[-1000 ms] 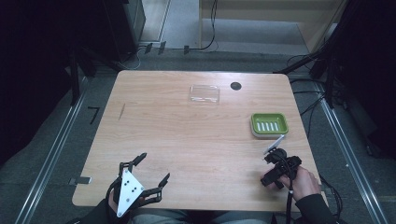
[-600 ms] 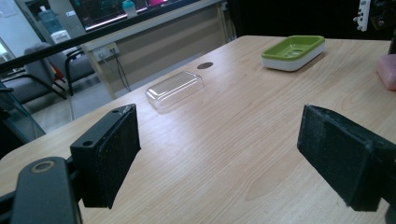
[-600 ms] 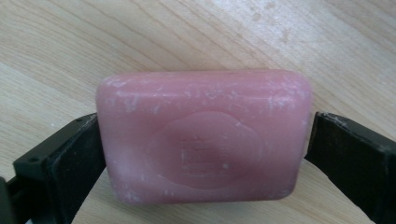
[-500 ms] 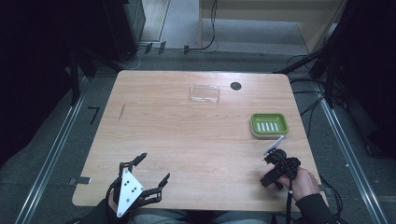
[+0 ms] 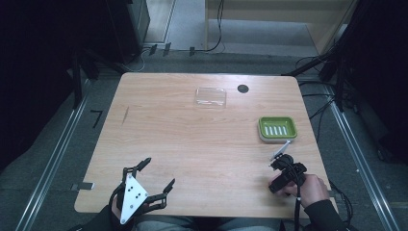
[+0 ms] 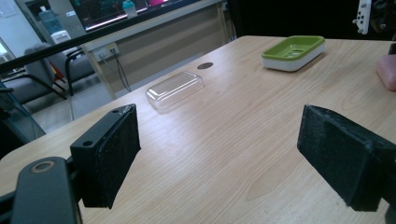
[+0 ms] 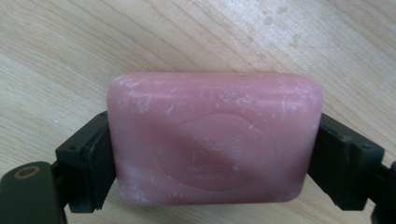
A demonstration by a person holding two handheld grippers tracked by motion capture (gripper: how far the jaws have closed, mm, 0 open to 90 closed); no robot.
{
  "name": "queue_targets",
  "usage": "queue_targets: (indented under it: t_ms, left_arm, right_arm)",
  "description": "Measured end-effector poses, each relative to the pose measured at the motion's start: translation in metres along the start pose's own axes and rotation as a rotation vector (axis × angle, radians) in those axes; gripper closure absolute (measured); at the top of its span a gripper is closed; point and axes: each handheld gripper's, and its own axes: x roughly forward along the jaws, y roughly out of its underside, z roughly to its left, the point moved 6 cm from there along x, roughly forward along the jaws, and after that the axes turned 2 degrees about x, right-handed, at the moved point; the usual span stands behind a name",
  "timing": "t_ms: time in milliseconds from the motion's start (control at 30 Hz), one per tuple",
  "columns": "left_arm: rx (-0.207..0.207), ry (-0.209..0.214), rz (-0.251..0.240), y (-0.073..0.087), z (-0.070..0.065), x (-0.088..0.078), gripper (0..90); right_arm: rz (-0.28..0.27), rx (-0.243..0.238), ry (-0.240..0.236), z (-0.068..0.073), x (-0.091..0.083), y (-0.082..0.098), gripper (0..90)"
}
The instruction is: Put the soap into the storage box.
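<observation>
From above, your right gripper (image 5: 280,169) sits near the table's (image 5: 192,139) front right edge, just short of the green soap dish (image 5: 277,128). Left gripper view: your left gripper (image 6: 224,154) gapes open over bare wood. Right gripper view: jaws just closed, clamped on the pink soap bar (image 7: 215,137).

We see the clear plastic lid (image 5: 210,96) upper centre on the wooden table (image 5: 192,144), the green soap dish (image 5: 277,128) at right, and the pink soap bar (image 7: 215,137) below it.

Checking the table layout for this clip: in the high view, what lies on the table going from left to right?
Left gripper → clear plastic lid → black round mark → green soap dish, with the right gripper in front of it, about level in the order.
</observation>
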Motion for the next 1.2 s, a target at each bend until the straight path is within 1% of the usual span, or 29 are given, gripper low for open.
queue_targets:
  t_ms: [100,200,300,533,667,767,1033,1200]
  left_arm:
    - [0.000,0.000,0.000,0.0000,0.0000,0.0000,13.6]
    - [0.001,0.000,0.001,0.0000,-0.0001,0.0001,13.6]
    - [0.000,-0.001,0.000,0.0000,0.0000,0.0000,13.6]
    - [-0.001,-0.003,-0.001,-0.0002,-0.0001,-0.0002,13.6]
    - [-0.001,-0.003,-0.001,-0.0001,0.0001,-0.0001,13.6]
    - [-0.005,-0.004,-0.003,-0.0001,0.0004,0.0000,13.6]
    - [-0.004,-0.004,-0.003,-0.0002,0.0002,0.0000,13.6]
    - [-0.005,-0.005,-0.003,-0.0001,0.0003,-0.0001,13.6]
  right_arm:
    - [0.011,0.001,0.000,0.0004,0.0003,0.0003,13.5]
    - [0.012,0.001,0.001,0.0006,0.0005,0.0001,13.6]
    - [0.010,-0.010,-0.001,0.0000,0.0009,-0.0002,13.5]
    - [0.011,-0.014,-0.009,-0.0004,0.0014,-0.0003,13.5]
    - [0.011,-0.028,-0.012,-0.0012,0.0013,-0.0007,13.6]
    - [0.025,-0.020,-0.022,-0.0010,0.0006,0.0004,13.6]
    - [0.016,-0.024,-0.005,-0.0020,-0.0042,0.0004,13.6]
    - [0.010,-0.025,0.009,-0.0066,-0.0065,-0.0014,13.6]
